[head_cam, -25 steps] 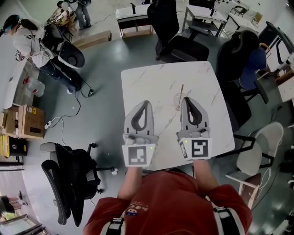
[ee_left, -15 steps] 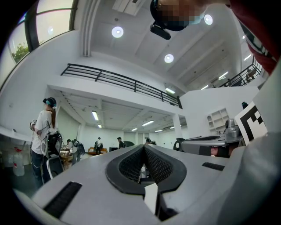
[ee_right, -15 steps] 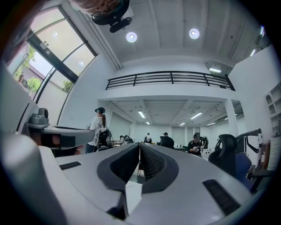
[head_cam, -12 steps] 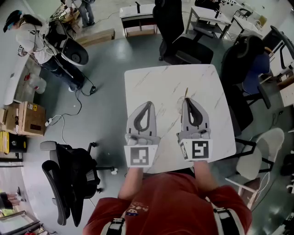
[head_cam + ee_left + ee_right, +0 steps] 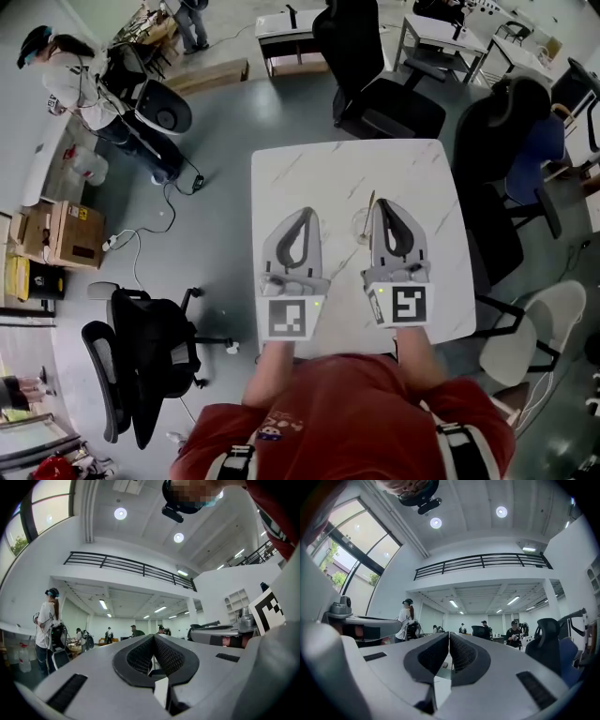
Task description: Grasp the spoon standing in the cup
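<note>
Both jaw pairs remain pressed together and empty: left gripper (image 5: 302, 214), right gripper (image 5: 388, 204). The spoon (image 5: 369, 208) stands in the cup (image 5: 360, 228) on the worktop (image 5: 328, 169). It now shows just left of the right gripper, where it was half hidden before. The jaws must spread before grasping.

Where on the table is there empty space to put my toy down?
The far half of the table, beyond the cup and spoon, is bare. The near side is crowded: left gripper and right gripper, with the cup between.
</note>
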A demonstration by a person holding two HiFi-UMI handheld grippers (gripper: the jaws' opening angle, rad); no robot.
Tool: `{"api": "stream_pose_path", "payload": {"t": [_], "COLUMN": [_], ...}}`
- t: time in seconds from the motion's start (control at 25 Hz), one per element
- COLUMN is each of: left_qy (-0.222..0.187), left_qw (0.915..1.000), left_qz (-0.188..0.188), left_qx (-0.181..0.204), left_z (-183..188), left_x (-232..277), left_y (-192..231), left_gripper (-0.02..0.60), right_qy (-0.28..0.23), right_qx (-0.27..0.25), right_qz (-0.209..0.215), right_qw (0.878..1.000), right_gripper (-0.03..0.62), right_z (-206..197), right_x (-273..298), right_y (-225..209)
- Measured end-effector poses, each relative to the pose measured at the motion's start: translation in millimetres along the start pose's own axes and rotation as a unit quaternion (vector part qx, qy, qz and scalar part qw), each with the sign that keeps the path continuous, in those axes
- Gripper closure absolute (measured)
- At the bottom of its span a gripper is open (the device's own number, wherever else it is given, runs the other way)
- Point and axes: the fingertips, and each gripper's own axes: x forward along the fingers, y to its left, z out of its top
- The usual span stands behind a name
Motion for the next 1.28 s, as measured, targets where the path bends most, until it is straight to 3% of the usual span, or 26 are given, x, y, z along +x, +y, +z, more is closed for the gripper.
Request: {"api": "stream_pose_path", "payload": {"t": [0.4,0.72,1.08,1.28], "left_qy": [0.005,0.022,0.049,0.045], "left_qw": [0.9995,0.9982,0.9967,0.9974], "left_qz": [0.031,0.055,0.064,0.055], "left_qx": [0.005,0.007,0.005,0.008], "left_z": [-8.0,-22.4,-42.1,-47.4], "left_x": [30.3,33.9,42.6,47.8], "left_y": [-17.8,-18.6,-20.5,-25.9], "left_gripper": [0.572,0.572,0.572,0.572], "right_qy": [0.007,0.012,0.036,0.054], "right_qx": [0.018,0.031,0.039,0.047], "right_qz": [0.011,0.027,0.023,0.028], "right_qw": [1.0,0.999,0.998,0.997], "right_gripper": [0.579,0.579,0.579,0.579], "right_z": [-17.1,-31.5,-55.6,-74.3], "right_x": [13.1,19.5,25.7,27.7], "right_y": [-45.5,-53.2,-68.2,-70.3]}}
